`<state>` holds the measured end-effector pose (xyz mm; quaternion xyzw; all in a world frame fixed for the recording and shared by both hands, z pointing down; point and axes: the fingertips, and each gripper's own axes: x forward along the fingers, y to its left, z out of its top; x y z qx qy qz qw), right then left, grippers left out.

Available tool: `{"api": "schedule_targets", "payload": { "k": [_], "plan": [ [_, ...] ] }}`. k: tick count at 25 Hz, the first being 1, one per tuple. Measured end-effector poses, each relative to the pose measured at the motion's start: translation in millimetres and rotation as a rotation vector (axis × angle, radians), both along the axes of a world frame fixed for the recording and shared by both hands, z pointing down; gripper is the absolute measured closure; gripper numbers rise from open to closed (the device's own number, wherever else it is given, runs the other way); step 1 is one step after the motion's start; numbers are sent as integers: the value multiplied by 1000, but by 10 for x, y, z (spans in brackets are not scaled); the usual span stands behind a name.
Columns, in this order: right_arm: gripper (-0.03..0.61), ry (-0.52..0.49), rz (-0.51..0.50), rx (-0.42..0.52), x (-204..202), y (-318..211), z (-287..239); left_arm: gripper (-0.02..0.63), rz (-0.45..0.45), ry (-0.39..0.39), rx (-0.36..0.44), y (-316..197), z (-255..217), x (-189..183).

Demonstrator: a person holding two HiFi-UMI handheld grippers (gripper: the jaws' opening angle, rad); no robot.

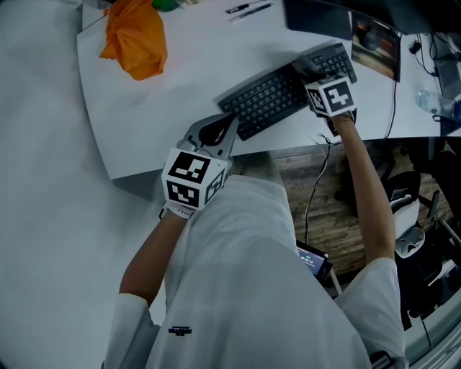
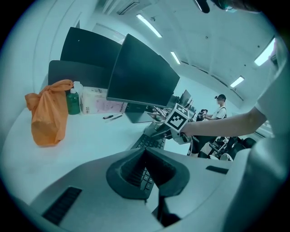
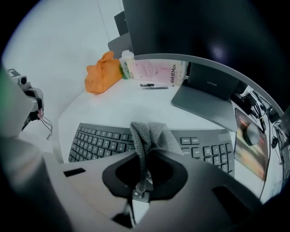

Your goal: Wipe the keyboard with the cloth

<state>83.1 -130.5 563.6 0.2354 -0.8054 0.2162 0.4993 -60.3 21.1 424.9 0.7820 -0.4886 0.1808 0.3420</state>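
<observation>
Two weak spots stand out. First is the hold on the cloth [image 3: 152,133]: in the right gripper view, the right gripper [image 3: 141,190] has its claw shut on only a narrow gathered fold. The rest of the grey cloth bunches upward at the centre of the frame, over the middle of the keyboard [image 3: 99,140]. A hard drag across the keys could pull that thin fold out of the pinch. The hard claw tips could also ride ahead of the fabric and scrape or press the keys instead of wiping them.

Second, nothing visibly steadies the keyboard. In the head view it lies slanted at the upper centre, on the white desk [image 1: 144,108], with its lower left end close to the desk's front edge. The left gripper [image 1: 212,130] sits just beside that end, and I cannot tell whether it touches. In the left gripper view its claw is closed and empty, with a few keys showing through the hollow behind it. A sideways stroke toward the lower left could therefore slide the whole keyboard along the smooth top, or nudge it toward the edge.

Pens [image 1: 248,9] at the top centre and the orange bag [image 1: 135,36] at the upper left lie well apart from the wiping path, so they look safe.
</observation>
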Motion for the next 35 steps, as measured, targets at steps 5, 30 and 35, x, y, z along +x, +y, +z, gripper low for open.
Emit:
{"api": "schedule_targets", "payload": {
  "k": [5, 30, 35],
  "plan": [
    [554, -9, -44, -13, -187, 194, 2, 595, -14, 3, 3, 84, -2, -22],
    [554, -105, -309, -142, -1363, 1433, -23, 595, -109, -7, -3, 493, 12, -214],
    [554, -148, -345, -187, -1596, 1708, -35, 595, -133, -20, -9, 578, 0, -287]
  ]
}}
